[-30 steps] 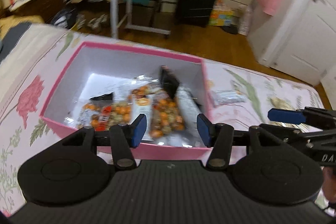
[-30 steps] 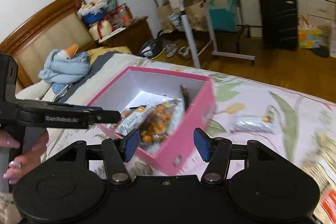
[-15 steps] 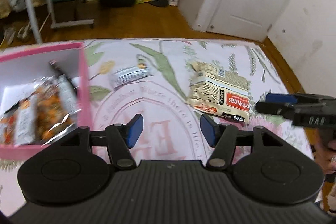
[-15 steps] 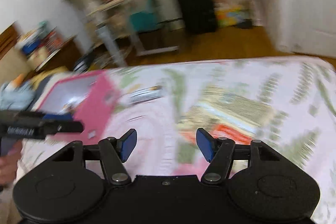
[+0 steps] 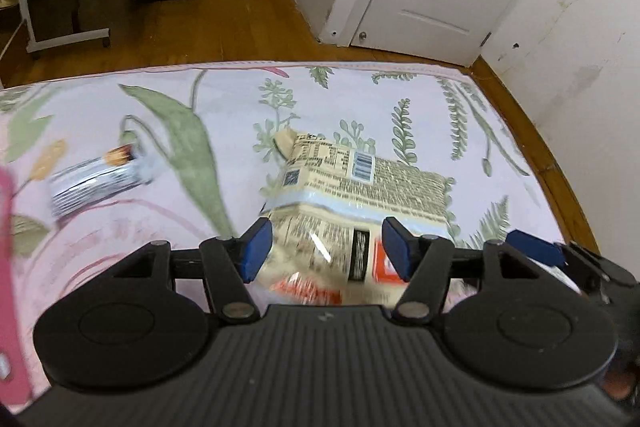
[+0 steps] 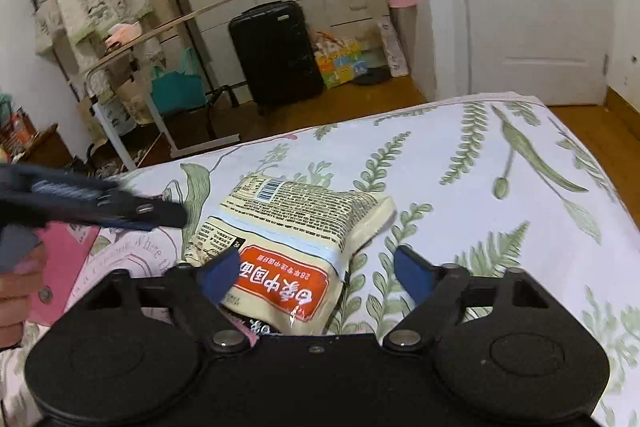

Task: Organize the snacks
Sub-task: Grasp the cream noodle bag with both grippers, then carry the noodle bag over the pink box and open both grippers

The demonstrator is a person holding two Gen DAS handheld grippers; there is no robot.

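Floral bedding (image 5: 420, 99) covers the bed that carries the snacks, with wooden floor, a black suitcase (image 6: 276, 53) and a white door (image 6: 536, 3) beyond its far edge. A cream noodle packet (image 5: 352, 187) with printed text and a red label lies flat near the middle of the bed. The left gripper (image 5: 327, 247) hangs just over the packet's near end, its blue fingers (image 5: 256, 247) spread wide and holding nothing; whether they touch the packet cannot be told. The right gripper (image 6: 316, 273) sits at the same packet from the near right, fingers (image 6: 414, 275) also wide apart and empty, the left one just over the red label. A silver snack bar (image 5: 96, 181) lies well to the left of the packet. At the far left edge a pink box (image 6: 66, 267) shows.
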